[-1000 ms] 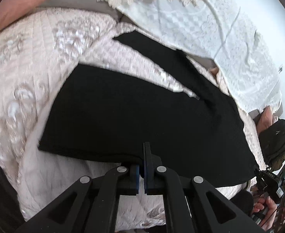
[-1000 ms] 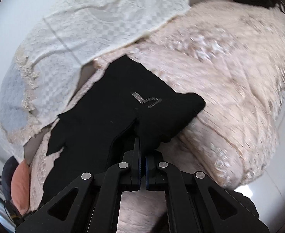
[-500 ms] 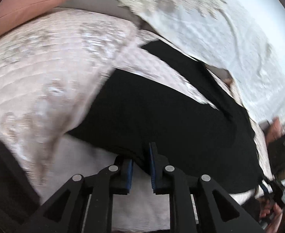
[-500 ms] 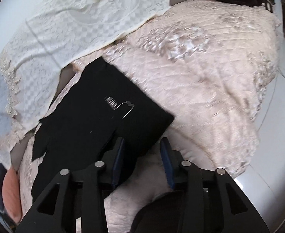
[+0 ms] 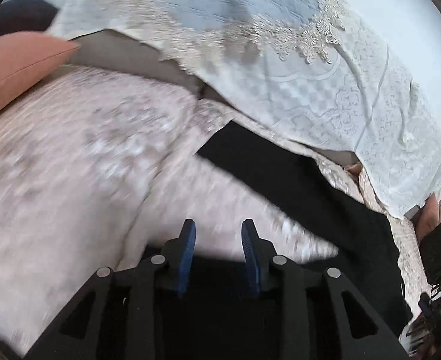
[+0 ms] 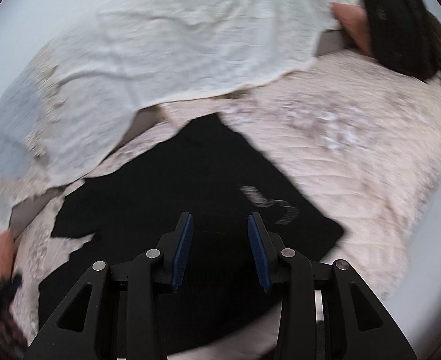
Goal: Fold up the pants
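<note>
Black pants (image 6: 172, 180) lay flat on a pink quilted bedspread (image 6: 355, 156), one narrow dark leg (image 5: 280, 165) running away toward a white lace-edged cloth (image 5: 325, 69) draped along the far side of the bed. In the right wrist view a pale printed mark (image 6: 268, 204) showed on the pants near their right-hand corner. The left tongs (image 5: 218, 240) were opening, their blue pads (image 5: 187, 252) apart with nothing gripped; bare bedspread showed through the gap, and black fabric lay beneath the tong bodies. The right tongs (image 6: 220, 234) stood partly open above the pants, pads (image 6: 258, 249) clear of the cloth and holding nothing. A salmon cushion (image 5: 16, 66) rested at the upper left edge of the left wrist view, just beside the bedspread. A dark bag-like object (image 6: 397, 24) sat at the upper right of the right wrist view, next to another salmon cushion corner (image 6: 349, 18). Both views were blurred.
</note>
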A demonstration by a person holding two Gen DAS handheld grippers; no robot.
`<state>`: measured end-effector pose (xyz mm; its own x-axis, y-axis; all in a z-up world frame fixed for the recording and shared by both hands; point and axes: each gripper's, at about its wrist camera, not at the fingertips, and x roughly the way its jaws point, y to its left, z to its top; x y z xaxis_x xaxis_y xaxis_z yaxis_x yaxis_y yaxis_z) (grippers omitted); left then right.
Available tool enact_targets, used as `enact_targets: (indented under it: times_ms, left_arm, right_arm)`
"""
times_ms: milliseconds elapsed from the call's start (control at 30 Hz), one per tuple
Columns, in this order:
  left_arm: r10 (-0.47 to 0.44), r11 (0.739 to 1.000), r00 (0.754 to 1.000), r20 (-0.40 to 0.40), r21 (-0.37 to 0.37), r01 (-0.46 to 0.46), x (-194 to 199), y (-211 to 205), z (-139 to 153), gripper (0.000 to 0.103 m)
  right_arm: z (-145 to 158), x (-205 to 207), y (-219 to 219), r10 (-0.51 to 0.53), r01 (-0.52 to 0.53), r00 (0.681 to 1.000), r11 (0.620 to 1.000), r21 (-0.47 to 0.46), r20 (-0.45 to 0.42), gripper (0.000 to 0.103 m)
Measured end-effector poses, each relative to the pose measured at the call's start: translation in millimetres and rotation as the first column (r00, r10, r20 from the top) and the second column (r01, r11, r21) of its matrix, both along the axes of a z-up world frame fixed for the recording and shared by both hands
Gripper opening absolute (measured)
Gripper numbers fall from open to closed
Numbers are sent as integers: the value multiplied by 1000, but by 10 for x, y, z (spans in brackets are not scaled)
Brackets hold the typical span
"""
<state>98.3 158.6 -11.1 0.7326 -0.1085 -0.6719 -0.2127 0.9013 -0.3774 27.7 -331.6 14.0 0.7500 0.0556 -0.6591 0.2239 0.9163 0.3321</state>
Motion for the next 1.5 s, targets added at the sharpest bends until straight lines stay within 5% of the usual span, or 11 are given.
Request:
enact_targets:
  times_ms: [267, 433, 467, 500, 533, 800, 967, 1100, 1333, 1500]
  left_arm:
    - [32, 992, 989, -142, -114, -48, 1306, 125, -505, 37]
    - [57, 993, 989, -134, -93, -70, 1571, 129, -628, 36]
    - [65, 994, 989, -135, -75, -76, 1620, 114, -618, 33]
    - [78, 995, 987, -138, -47, -85, 1647, 98, -611, 6]
    - [84, 995, 985, -150, -32, -90, 1667, 83, -611, 5]
    - [144, 989, 987, -76, 41, -141, 1212, 174, -343, 4]
    - [159, 987, 975, -157, 27, -157, 1154, 297, -504, 5]
    - [171, 982, 976, -138, 109, -156, 972, 176, -428, 5]
    - [146, 985, 974, -174, 114, -128, 929, 217, -413, 11]
    - [152, 979, 983, -98, 155, -136, 593, 171, -126, 13]
  right_arm:
    - [-153, 348, 338, 111, -111, 994, 994, -3, -22, 39]
    - [-215, 508, 292, 105, -105, 994, 994, -1, -25, 39]
    - [-228, 535, 283, 103, -103, 994, 995, 1, -28, 39]
    - [-240, 558, 286, 103, -103, 994, 995, 1, -30, 39]
    - [-246, 573, 290, 104, -104, 994, 995, 0, -31, 39]
    - [-244, 502, 249, 104, -104, 994, 995, 11, -24, 39]
    - [-244, 436, 195, 99, -98, 995, 995, 26, -28, 39]
    - [-216, 353, 149, 97, -97, 995, 995, 20, -31, 39]
    - [-225, 254, 175, 126, -125, 991, 992, 20, -46, 41]
    - [-206, 147, 254, 165, -166, 985, 986, -18, -50, 46]
